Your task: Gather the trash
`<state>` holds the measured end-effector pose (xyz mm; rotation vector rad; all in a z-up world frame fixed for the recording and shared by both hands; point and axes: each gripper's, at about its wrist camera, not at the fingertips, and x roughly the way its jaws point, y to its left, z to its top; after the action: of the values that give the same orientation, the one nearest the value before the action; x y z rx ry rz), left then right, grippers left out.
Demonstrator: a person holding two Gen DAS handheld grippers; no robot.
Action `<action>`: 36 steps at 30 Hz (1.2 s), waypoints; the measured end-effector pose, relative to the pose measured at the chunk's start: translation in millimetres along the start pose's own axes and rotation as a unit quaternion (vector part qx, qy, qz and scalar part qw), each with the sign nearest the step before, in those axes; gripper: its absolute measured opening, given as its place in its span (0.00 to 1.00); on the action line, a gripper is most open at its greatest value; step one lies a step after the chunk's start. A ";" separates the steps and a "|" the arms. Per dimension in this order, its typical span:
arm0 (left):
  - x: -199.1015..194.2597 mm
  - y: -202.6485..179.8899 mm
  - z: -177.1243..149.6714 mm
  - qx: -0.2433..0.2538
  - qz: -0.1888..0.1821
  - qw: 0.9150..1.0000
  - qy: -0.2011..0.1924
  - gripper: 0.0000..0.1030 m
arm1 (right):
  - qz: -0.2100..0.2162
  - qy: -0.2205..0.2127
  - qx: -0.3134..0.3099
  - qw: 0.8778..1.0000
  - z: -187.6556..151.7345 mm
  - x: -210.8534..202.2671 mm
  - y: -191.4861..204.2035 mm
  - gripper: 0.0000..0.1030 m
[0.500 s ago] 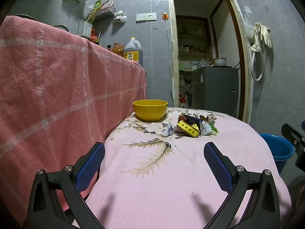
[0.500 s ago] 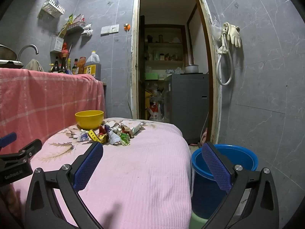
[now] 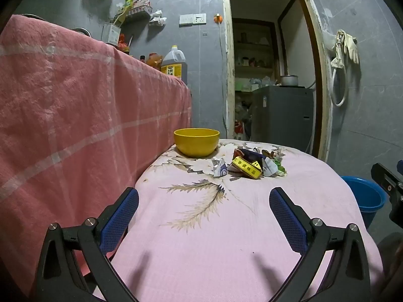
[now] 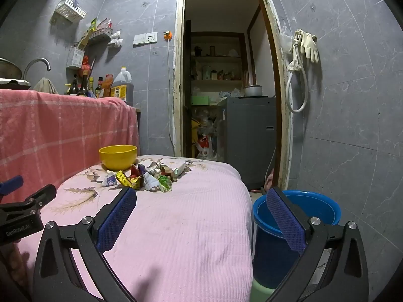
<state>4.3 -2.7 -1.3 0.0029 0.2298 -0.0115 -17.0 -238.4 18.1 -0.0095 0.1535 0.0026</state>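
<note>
With both the left gripper [image 3: 204,201] and right gripper [image 4: 201,201] spread wide and empty, the crumpled paper-and-foil wrapper pile [image 4: 151,176] beside the yellow plastic bowl [image 4: 118,156] near the pink-clothed table's [image 4: 189,226] far edge could scatter if grabbed carelessly.

Crumpled wrapper pile [image 3: 252,164] on pink cloth, beside yellow bowl [image 3: 196,141]

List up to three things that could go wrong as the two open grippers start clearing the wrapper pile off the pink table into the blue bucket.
1. The yellow bowl sits right beside the trash pile; a wide left gripper could knock it.
2. The wrappers are small, crumpled and overlapping, so pieces may slip free.
3. The blue bucket stands below the table edge; the right gripper might drop trash on the floor.
</note>
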 end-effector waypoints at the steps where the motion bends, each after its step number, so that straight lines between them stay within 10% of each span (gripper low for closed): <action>1: 0.1 0.0 0.5 0.001 0.000 1.000 -0.001 0.99 | 0.000 0.000 0.000 1.000 0.0 0.4 0.4 1.00; 36: -9.1 -2.1 0.6 0.002 -0.003 1.000 -0.003 0.99 | 0.000 0.002 -0.001 1.000 -0.3 1.1 -0.1 1.00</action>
<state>-4.5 -4.7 1.4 0.0060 0.2244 -0.0174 -15.9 -238.5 17.6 -0.0109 0.1565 0.0023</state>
